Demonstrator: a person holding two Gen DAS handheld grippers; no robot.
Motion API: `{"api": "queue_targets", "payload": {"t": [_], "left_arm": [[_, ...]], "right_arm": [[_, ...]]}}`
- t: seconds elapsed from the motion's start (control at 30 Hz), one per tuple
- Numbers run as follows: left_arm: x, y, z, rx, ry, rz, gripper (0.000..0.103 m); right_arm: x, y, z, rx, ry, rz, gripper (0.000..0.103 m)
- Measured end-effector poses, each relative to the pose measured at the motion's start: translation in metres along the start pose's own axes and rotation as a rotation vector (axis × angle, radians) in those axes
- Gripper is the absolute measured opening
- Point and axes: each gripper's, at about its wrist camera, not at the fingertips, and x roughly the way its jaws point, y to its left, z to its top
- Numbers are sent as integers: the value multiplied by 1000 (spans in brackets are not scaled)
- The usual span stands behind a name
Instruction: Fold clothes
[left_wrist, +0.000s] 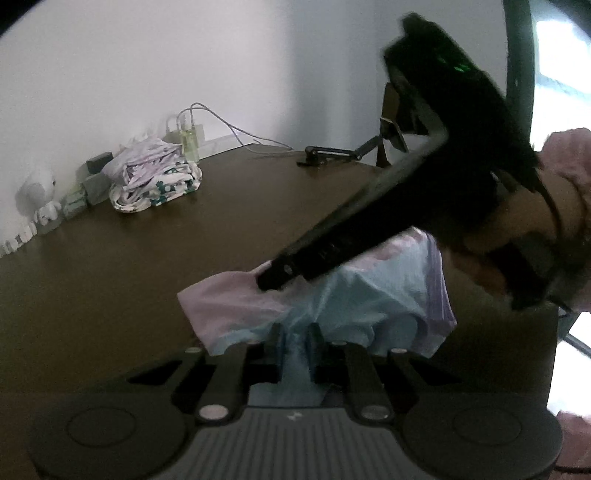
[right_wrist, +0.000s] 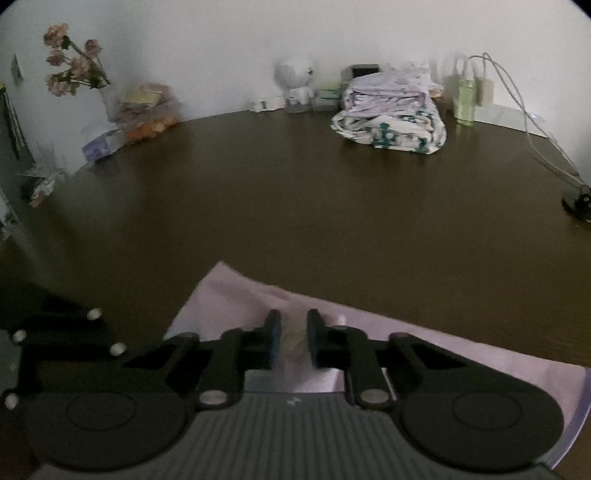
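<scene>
Left gripper under my control is clenched on a bunched fold of the pale blue and pink garment, the blue cloth pinched between its two fingers. My right gripper is likewise closed on a fold of that garment, its pink fabric gathered between the narrow jaws; in the left wrist view the same tool crosses from the upper right, its tip pressing into the pink edge, with the person's hand and a pink sleeve behind it. I see the garment lying on the dark brown table at its near edge, directly beneath both grippers. Well beyond the garment, near the wall, sits a stack of folded patterned clothes. Just right of that stack stands a clear bottle with white cables; left of the stack are a white figurine and, further left, a bunch of pink flowers.
</scene>
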Motion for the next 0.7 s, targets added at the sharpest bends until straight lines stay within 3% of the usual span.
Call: {"api": "queue_targets", "payload": {"t": [0.13, 0.3, 0.37, 0.43, 0.5, 0.57, 0.7], "left_arm": [[1, -3, 2, 36, 4, 3, 12], [-21, 21, 14, -81, -88, -69, 27], [-22, 36, 24, -130, -105, -66, 26], [-12, 49, 36, -151, -84, -53, 19], [6, 59, 44, -165, -44, -88, 6], [24, 63, 50, -182, -1, -152, 6], [57, 55, 51, -130, 100, -141, 4]], "right_arm": [[-2, -6, 0, 34, -12, 7, 12], [-47, -15, -12, 89, -130, 61, 18], [-60, -9, -24, 68, -132, 71, 18], [-64, 1, -35, 29, -120, 87, 18], [-66, 12, -45, -19, -115, 99, 18], [-61, 23, -51, -67, -112, 94, 18], [-49, 30, -60, -98, -37, 51, 19]]}}
